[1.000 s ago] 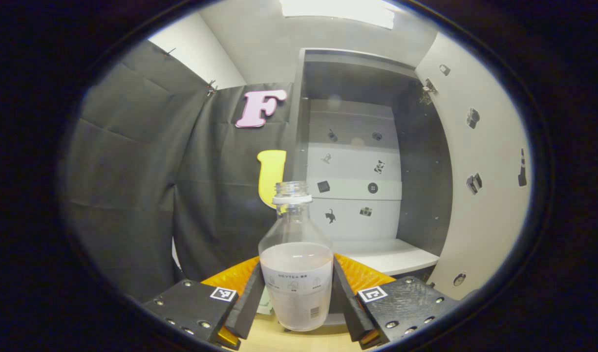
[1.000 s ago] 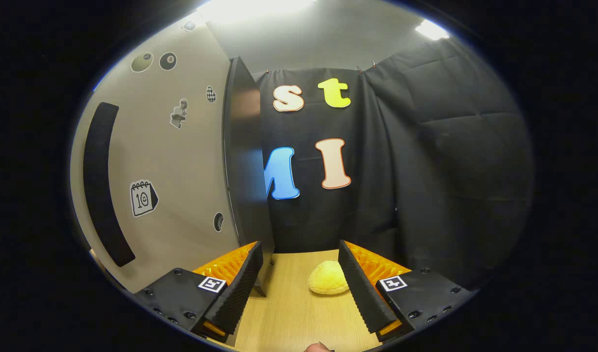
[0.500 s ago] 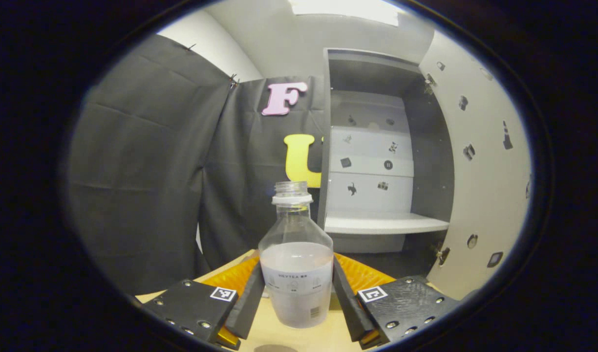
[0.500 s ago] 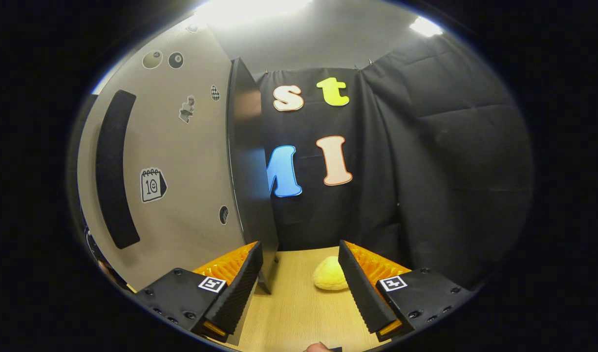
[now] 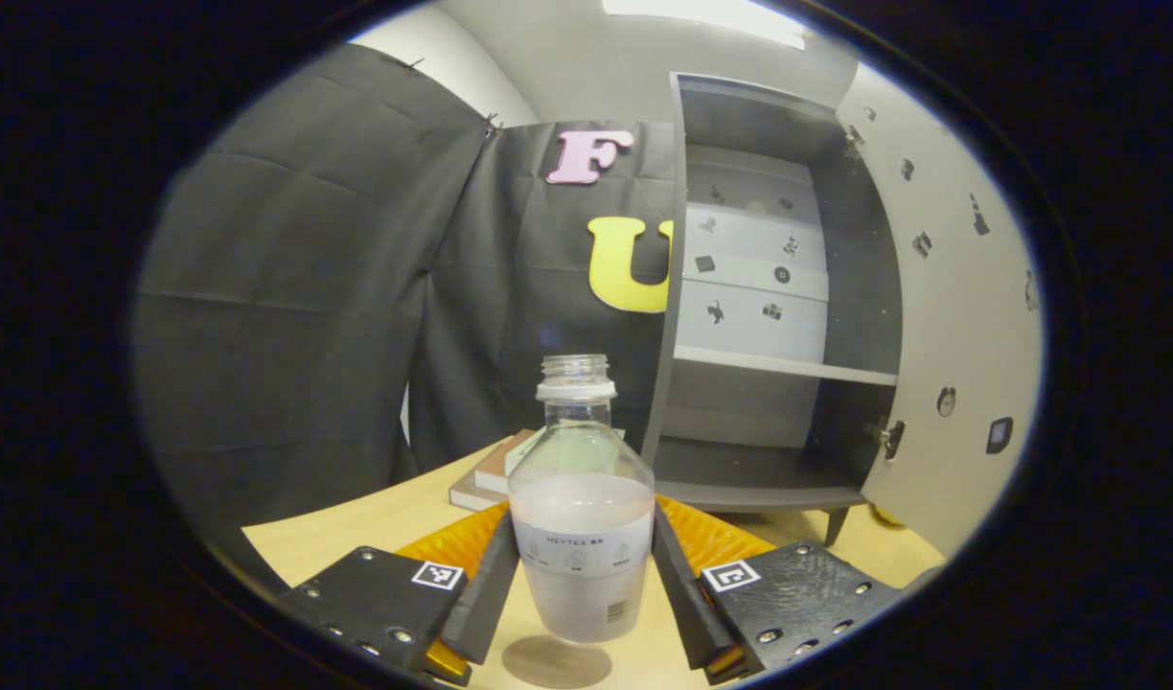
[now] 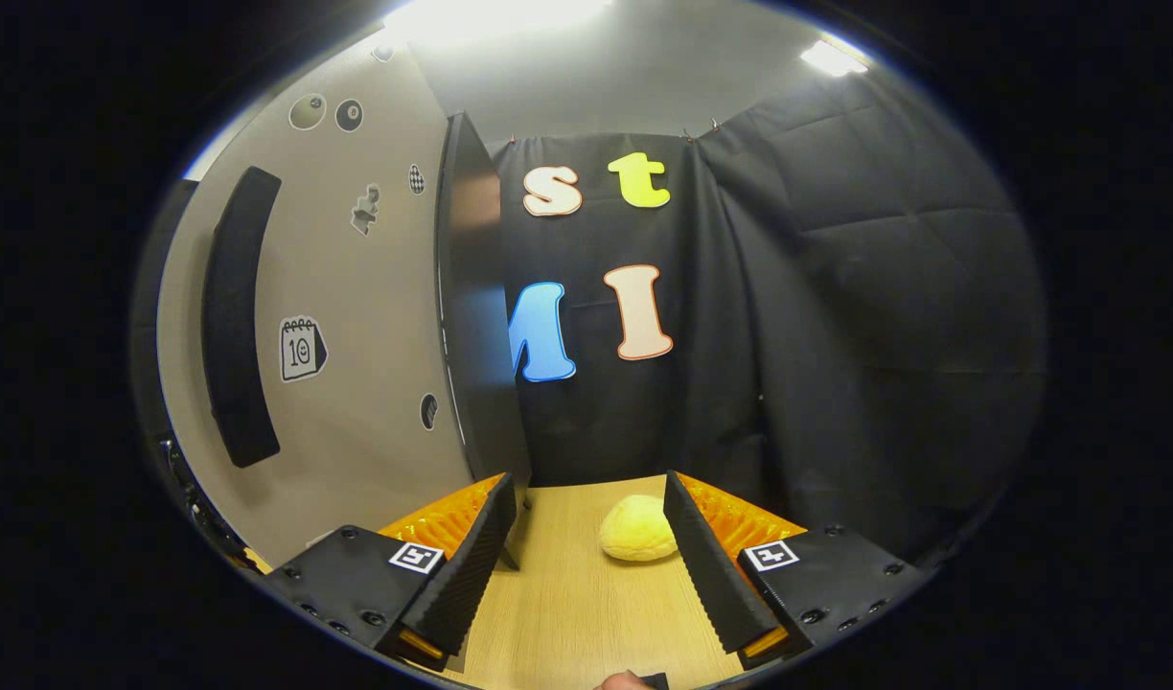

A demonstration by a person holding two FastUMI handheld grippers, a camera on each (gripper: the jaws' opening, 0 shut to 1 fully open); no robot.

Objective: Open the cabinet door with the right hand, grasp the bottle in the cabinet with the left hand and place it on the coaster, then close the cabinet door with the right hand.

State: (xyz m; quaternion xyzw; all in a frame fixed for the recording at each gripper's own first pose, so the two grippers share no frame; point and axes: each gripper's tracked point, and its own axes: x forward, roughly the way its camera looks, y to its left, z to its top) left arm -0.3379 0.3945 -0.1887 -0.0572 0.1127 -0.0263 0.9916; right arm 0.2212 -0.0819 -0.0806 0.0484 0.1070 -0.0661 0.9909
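A clear uncapped bottle (image 5: 580,537) with pale liquid in its lower half hangs just above the wooden table (image 5: 356,532), casting a shadow below it. My left gripper (image 5: 579,585) is shut on the bottle's body, one finger on each side. Behind it to the right stands the grey cabinet (image 5: 769,326) with its door (image 5: 960,316) swung wide open. In the right gripper view, my right gripper (image 6: 586,556) is open with nothing between its fingers, just right of the open door (image 6: 356,316) and its dark handle (image 6: 237,316).
A short stack of books (image 5: 495,470) lies on the table left of the cabinet. A yellow bun-like object (image 6: 637,529) sits on the table (image 6: 586,623) ahead of my right gripper. Stickers dot the door and the cabinet's back.
My left gripper has drawn the bottle back out of the cabinet and lower, over the table; the cabinet now looks farther off. My right gripper has barely shifted.
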